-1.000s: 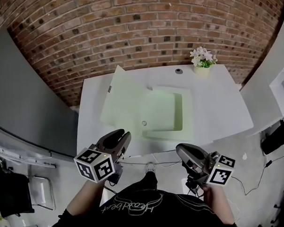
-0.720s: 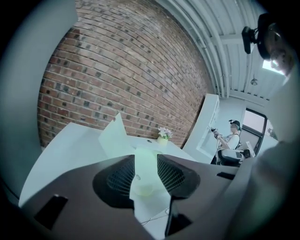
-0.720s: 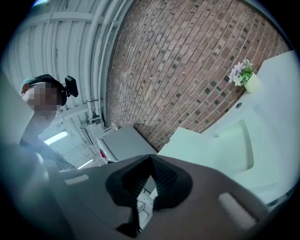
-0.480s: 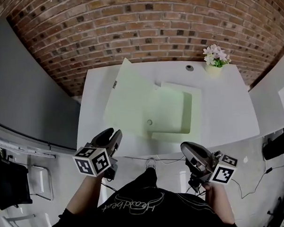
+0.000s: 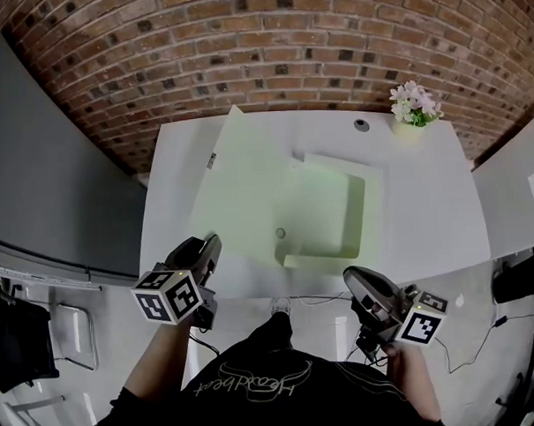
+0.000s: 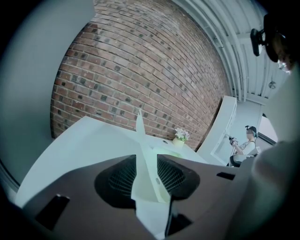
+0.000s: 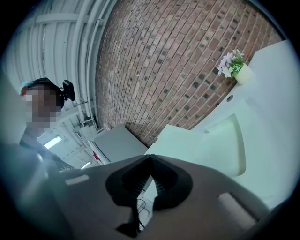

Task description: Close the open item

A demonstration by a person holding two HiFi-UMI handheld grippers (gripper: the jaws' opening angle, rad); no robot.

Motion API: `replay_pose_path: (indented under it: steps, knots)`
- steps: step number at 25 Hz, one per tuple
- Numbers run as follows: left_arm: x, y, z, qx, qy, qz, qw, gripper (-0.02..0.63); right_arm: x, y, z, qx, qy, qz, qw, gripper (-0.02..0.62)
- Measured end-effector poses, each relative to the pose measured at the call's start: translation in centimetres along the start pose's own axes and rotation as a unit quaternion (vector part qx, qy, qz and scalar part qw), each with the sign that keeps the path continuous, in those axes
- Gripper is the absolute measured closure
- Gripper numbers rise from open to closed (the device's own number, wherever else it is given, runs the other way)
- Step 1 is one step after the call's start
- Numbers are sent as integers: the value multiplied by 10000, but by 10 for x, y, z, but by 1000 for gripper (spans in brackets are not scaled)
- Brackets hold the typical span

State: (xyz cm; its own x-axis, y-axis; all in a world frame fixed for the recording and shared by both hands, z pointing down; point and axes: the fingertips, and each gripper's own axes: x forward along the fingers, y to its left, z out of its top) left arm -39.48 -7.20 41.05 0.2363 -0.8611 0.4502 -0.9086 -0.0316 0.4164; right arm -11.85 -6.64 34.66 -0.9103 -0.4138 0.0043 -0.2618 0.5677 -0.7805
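Note:
A pale green box (image 5: 325, 216) lies open on the white table (image 5: 426, 211). Its lid (image 5: 239, 187) stands raised at the left side, seen edge-on as a thin lid (image 6: 140, 133) in the left gripper view. My left gripper (image 5: 210, 245) hovers at the table's front left edge, short of the lid, open with nothing between its jaws. That left gripper (image 6: 149, 174) points straight at the lid's edge. My right gripper (image 5: 351, 275) hangs below the table's front edge, shut and empty; this right gripper (image 7: 150, 159) faces the box (image 7: 211, 145) from the front.
A small pot of flowers (image 5: 412, 104) stands at the table's back right corner, with a round cable hole (image 5: 361, 123) beside it. A brick wall runs behind the table and a grey panel stands to the left. A person (image 6: 246, 140) sits far off at the right.
My left gripper has drawn back and to the left, away from the box's front left corner. The right gripper has barely moved. The lid stays raised.

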Motion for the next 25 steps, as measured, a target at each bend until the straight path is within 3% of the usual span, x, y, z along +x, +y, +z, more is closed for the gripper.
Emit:
replay_pose_path:
  steps: [4,11,14,19,25]
  knots:
    - [7,3,1,-14,81,53,10000,482,2,-18,6,44,-6,-159,9999,591]
    - [17,3,3,-107,166,-68,9998,483,-1,-66,11,142,82,-787,9968,591]
    - [18,2,13,-58,109,-48,9999,490,4,-72,13,215,124,-806,9964,591]
    - [23,10,15,-95,100,-109,9998,575,22,-75,18,234,235,-746,9967,591]
    - [24,7,24,-101,66,-238,9996,591,32,-76,25,169,273,-795,9963,591]
